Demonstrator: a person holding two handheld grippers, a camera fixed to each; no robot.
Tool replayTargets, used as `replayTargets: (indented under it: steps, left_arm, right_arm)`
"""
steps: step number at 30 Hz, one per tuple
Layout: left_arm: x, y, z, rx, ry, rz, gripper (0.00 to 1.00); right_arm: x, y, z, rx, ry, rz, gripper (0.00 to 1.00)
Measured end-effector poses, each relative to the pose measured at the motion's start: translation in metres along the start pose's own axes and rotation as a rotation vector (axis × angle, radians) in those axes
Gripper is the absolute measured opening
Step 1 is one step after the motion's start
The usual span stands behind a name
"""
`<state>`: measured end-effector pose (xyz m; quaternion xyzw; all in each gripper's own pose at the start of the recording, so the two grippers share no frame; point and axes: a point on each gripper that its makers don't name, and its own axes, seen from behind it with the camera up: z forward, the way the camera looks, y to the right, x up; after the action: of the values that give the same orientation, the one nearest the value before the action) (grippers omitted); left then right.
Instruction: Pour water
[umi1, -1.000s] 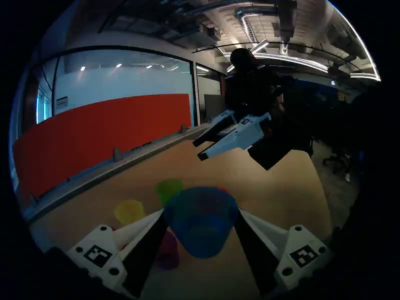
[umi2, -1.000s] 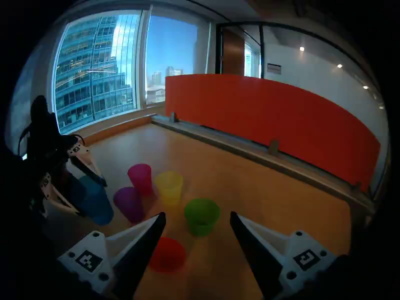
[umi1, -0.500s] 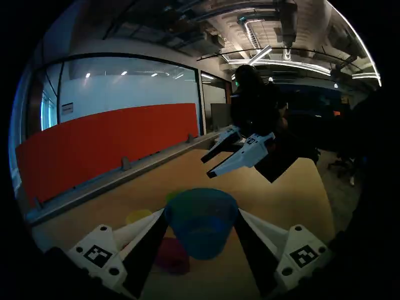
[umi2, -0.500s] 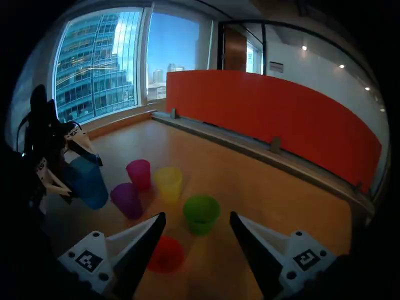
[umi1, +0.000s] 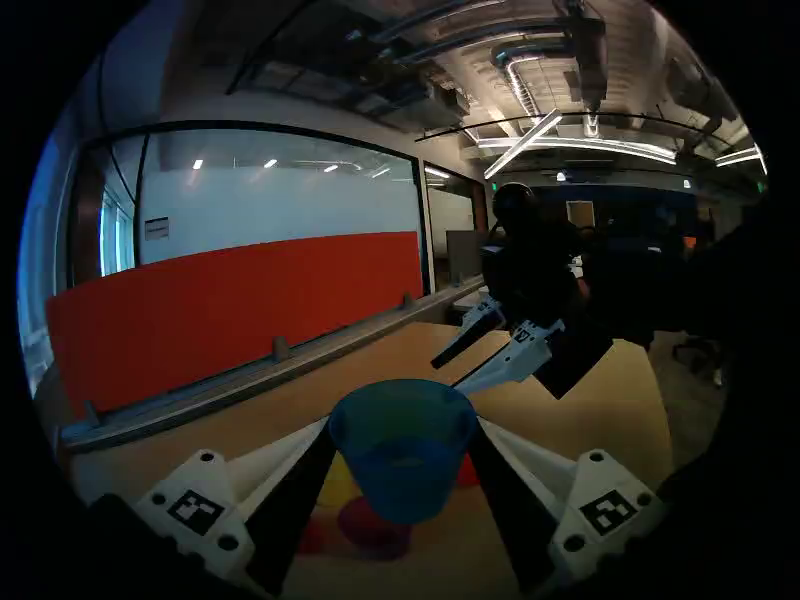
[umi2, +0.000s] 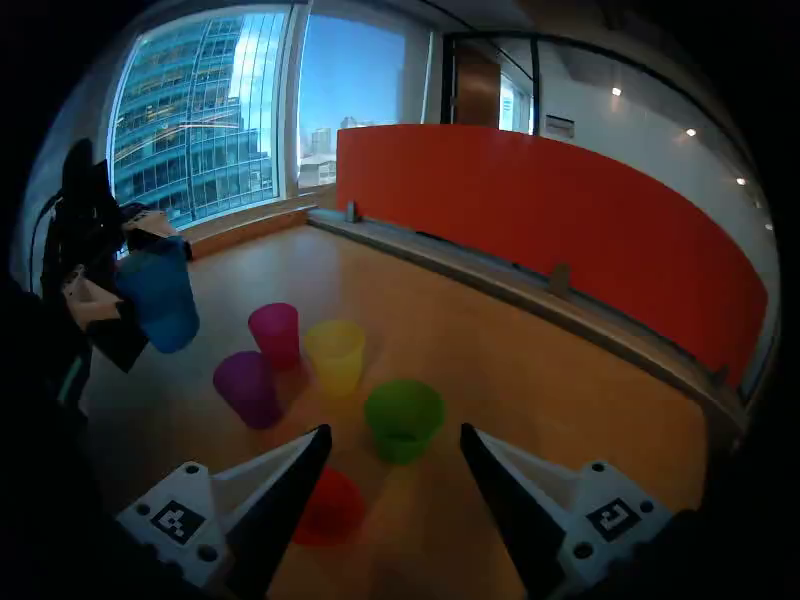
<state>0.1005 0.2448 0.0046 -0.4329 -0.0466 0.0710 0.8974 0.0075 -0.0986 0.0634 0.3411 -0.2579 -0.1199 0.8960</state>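
My left gripper (umi1: 400, 435) is shut on a translucent blue cup (umi1: 403, 470), which stands upright between its fingers, with a faint liquid line inside. In the right gripper view the blue cup (umi2: 158, 295) hangs in the air at the left, above the wooden table (umi2: 500, 360). My right gripper (umi2: 395, 440) is open with nothing between its fingers, above a green cup (umi2: 403, 418) and a red cup (umi2: 330, 505). Yellow (umi2: 336, 355), pink (umi2: 274, 333) and purple (umi2: 245, 387) cups stand beyond them. In the left gripper view the right gripper (umi1: 448, 374) hovers farther off.
An orange partition (umi2: 560, 220) on a metal rail runs along the table's far edge. Large windows (umi2: 200, 110) lie behind it at the left. A person (umi1: 535, 270) stands dark behind the right gripper. Bare tabletop stretches to the right of the cups.
The left gripper has lifted the blue cup up from table level, so the other cups have dropped low in its view. The right gripper has barely moved.
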Motion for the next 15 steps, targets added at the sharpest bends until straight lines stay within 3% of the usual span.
replayTargets:
  steps: [15]
  left_arm:
    - [0.032,-0.046,-0.022,0.095,0.055,-0.013,0.88]
  right_arm:
    - [-0.012,0.003,0.021,0.002,-0.040,-0.014,1.00]
